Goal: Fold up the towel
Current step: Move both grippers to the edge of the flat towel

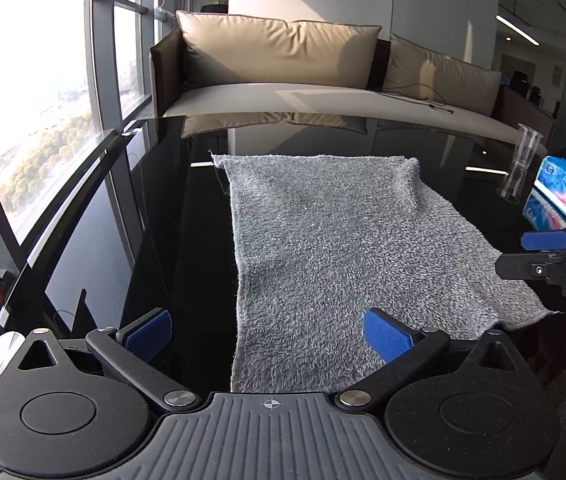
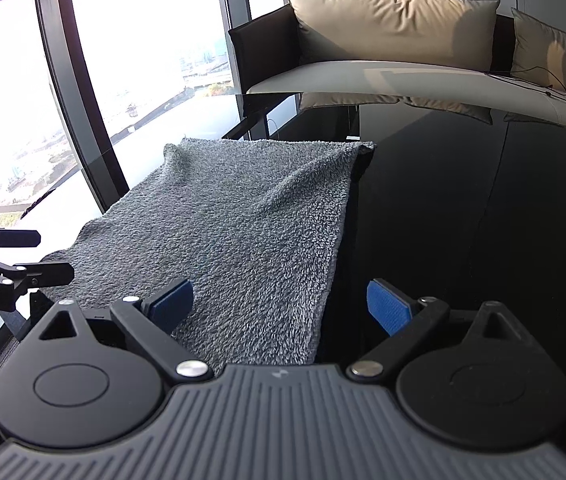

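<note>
A grey fluffy towel point(image 1: 323, 248) lies spread flat on a black glossy table point(image 1: 171, 216), its long side running away from me. It also shows in the right wrist view point(image 2: 239, 232). My left gripper point(image 1: 267, 336) is open, its jaws straddling the towel's near left edge. My right gripper point(image 2: 281, 306) is open, its jaws straddling the towel's near right edge. Each gripper shows in the other's view: the right one point(image 1: 523, 254) at the towel's right side, the left one point(image 2: 47, 256) at its left side, both open.
A beige sofa point(image 1: 283, 80) stands beyond the table's far edge. A clear plastic cup point(image 1: 521, 160) and a blue tissue pack point(image 1: 563, 192) stand on the table right of the towel. Tall windows point(image 1: 35, 100) run along the left.
</note>
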A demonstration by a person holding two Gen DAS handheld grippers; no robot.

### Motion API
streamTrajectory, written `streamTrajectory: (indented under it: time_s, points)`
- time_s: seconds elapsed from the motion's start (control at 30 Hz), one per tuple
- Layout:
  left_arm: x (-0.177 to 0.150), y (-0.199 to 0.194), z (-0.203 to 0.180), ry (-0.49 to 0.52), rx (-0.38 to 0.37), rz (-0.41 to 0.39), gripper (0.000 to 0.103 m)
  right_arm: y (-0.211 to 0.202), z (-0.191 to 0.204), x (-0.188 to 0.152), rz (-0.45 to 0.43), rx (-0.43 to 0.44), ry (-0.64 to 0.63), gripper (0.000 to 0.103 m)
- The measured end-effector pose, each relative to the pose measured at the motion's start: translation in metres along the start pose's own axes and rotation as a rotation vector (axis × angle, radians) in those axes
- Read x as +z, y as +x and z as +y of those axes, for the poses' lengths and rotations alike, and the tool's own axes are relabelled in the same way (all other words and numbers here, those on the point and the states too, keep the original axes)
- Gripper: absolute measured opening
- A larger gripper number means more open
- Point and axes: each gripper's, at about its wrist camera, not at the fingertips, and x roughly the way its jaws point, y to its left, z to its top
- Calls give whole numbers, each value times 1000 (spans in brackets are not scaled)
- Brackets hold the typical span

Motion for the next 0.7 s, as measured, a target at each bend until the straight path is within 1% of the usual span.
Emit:
streamTrajectory:
  time_s: [0.1, 0.3, 0.43, 0.47, 0.5, 0.53, 0.6, 0.67, 0.7]
  points:
    - [-2, -6, 0, -6, -7, -2, 101, -5, 2, -6, 3, 5, -5, 96]
    - [-7, -13, -1, -2, -22, -1, 97, -14, 4, -12, 5, 35, -12, 96]
    - [-9, -16, -2, -2, -26, 0, 95, -18, 7, -16, 10, 33, -34, 95]
    - [-9, -16, -2, -2, -26, 1, 94, -18, 7, -17, 13, 33, -33, 93]
    - [-9, -16, -2, -1, -26, 1, 92, -18, 8, -18, 17, 32, -31, 87]
    - [-9, -15, -2, 0, -25, 3, 89, -19, 7, -19, 23, 33, -28, 84]
    - [-11, -15, -3, 2, -23, 6, 85, -18, 6, -20, 41, 36, -19, 70]
    - [-11, -15, -3, 3, -28, 9, 79, -17, 6, -21, 52, 40, -17, 65]
    - [-11, -14, -3, 3, -30, 10, 78, -18, 7, -22, 54, 40, -17, 63]
